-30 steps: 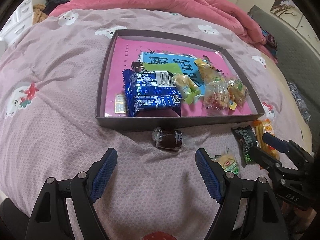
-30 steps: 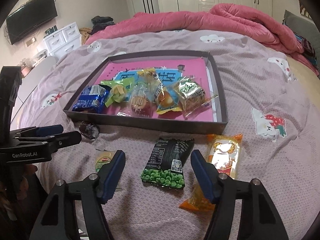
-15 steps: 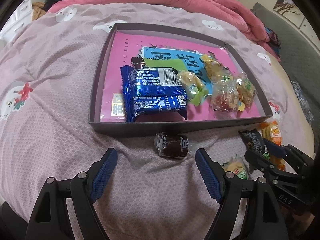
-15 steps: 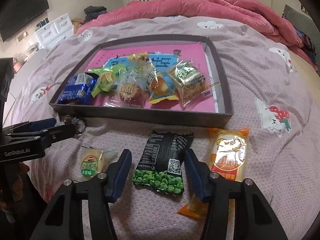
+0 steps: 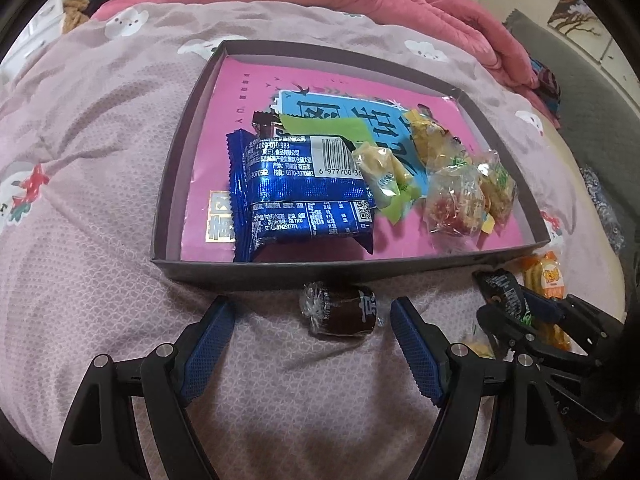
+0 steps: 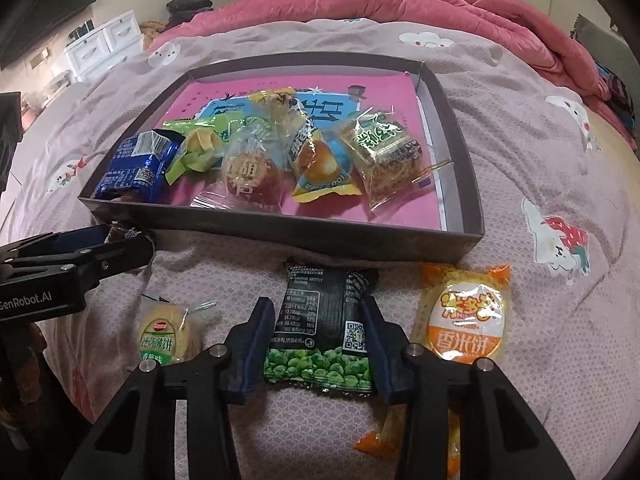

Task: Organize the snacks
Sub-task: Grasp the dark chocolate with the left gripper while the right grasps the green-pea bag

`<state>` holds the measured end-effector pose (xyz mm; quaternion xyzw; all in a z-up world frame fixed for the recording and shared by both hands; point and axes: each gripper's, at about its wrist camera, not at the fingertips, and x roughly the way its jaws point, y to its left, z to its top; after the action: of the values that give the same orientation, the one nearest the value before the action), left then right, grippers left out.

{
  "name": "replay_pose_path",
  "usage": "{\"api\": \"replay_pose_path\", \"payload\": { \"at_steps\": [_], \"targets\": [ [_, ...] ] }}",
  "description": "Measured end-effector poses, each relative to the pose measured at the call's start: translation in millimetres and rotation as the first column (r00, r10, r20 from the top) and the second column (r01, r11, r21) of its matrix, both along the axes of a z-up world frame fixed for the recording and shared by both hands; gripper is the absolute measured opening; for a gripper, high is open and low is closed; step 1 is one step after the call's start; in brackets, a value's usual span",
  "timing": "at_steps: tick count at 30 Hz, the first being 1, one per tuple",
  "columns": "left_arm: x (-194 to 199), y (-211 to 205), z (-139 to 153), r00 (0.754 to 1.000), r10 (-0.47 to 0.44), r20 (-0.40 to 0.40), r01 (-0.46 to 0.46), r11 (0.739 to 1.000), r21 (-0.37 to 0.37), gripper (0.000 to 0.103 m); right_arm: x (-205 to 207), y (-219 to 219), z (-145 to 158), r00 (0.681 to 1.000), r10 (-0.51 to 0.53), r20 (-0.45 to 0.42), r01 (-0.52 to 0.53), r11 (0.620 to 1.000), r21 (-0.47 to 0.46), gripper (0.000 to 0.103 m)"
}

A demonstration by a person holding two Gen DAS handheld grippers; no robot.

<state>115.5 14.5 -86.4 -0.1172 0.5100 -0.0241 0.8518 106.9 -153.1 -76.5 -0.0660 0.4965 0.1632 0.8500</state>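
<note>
Straddling the black pea packet (image 6: pixel 322 326), the right gripper (image 6: pixel 317 344) has its blue pads against the packet's two side edges, jaws half closed around it on the bedspread (image 6: pixel 540 312). The left gripper (image 5: pixel 310 334) gapes wide, the dark wrapped candy (image 5: pixel 340 312) lying loose between its fingertips, touching neither. Just beyond both tongs sits the tray (image 5: pixel 280 272) of snacks; an orange rice-cracker pack (image 6: pixel 466 322) lies right of the right gripper.
</note>
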Motion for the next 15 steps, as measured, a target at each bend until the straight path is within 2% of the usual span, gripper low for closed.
{"api": "replay_pose_path", "payload": {
  "at_steps": [4,7,9,10,15],
  "targets": [
    [-1,-2,-3,1.0,-0.003,0.007,0.002,1.0,0.022,0.077,0,3,-2,1.0,0.004,0.003,-0.004,1.0,-0.018,0.044],
    [-1,-6,-2,1.0,-0.018,0.011,0.017,0.999,0.051,0.057,0,1,-1,1.0,-0.002,0.002,0.002,1.0,-0.007,0.04],
    [-1,-7,-2,1.0,-0.029,0.011,0.028,0.999,0.037,0.046,-1,-2,1,1.0,-0.004,0.002,0.004,1.0,0.009,0.039],
    [-2,-8,-1,0.999,-0.038,0.012,0.037,0.999,0.027,0.038,-1,-3,1,1.0,-0.004,0.001,0.004,1.0,0.015,0.038],
    [-3,-7,1,0.999,-0.04,0.02,0.04,0.999,0.014,0.036,-7,-13,8,1.0,-0.012,-0.013,0.014,0.994,0.111,0.036]
  ]
}}
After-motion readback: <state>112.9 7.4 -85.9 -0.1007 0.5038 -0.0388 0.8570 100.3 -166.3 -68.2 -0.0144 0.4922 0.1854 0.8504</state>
